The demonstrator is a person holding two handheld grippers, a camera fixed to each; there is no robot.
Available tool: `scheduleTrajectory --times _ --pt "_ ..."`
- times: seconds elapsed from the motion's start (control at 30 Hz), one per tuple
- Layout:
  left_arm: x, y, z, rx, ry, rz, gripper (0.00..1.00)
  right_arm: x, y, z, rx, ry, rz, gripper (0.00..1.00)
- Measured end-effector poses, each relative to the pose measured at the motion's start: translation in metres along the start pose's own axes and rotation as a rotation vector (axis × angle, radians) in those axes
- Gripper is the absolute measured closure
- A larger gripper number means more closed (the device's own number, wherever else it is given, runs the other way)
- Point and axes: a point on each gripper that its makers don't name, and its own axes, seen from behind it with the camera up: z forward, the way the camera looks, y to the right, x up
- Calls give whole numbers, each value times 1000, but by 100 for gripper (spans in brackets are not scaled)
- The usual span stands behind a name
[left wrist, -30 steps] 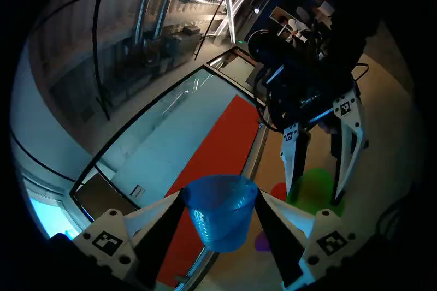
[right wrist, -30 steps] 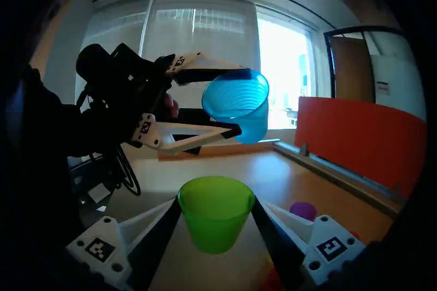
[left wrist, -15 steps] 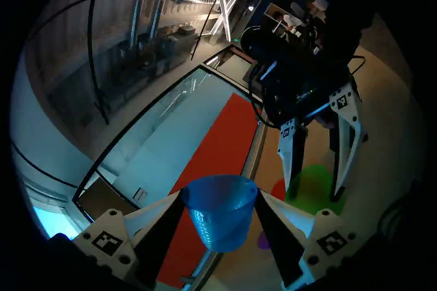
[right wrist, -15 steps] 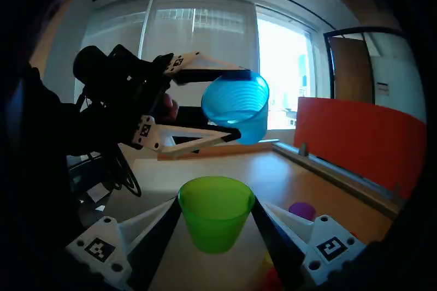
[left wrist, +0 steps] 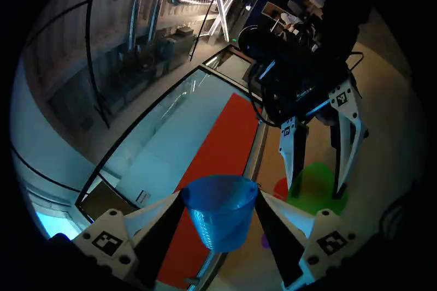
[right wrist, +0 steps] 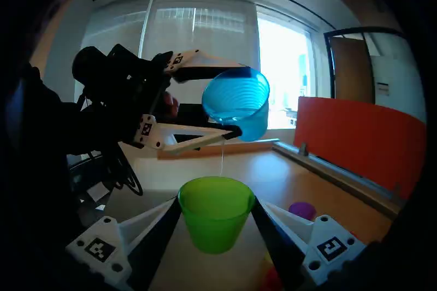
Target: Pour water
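My left gripper [left wrist: 218,215] is shut on a blue ribbed cup [left wrist: 219,212]. In the right gripper view that blue cup [right wrist: 236,104] hangs tilted, mouth toward me, above the green cup [right wrist: 216,212], and a thin stream of water [right wrist: 222,157] falls from its lip into the green one. My right gripper [right wrist: 216,215] is shut on the green cup, held upright. In the left gripper view the right gripper [left wrist: 317,182] and the green cup [left wrist: 314,187] are below and to the right, with a person's hand behind them.
A wooden table [right wrist: 284,179] lies beneath, with a small purple cup [right wrist: 303,210] and a red object [right wrist: 270,279] on it. An orange partition [right wrist: 360,138] runs along the table's right side. Bright windows [right wrist: 284,72] stand behind.
The blue cup has tipped a little further, and a thin stream of water now runs from it into the green cup. Both grippers have barely shifted.
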Motion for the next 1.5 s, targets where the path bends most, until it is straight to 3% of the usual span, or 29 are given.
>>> scheduleTrajectory --times 1.5 --pt "7 4 1 -13 15 40 13 -1 -1 2 -4 4 -6 9"
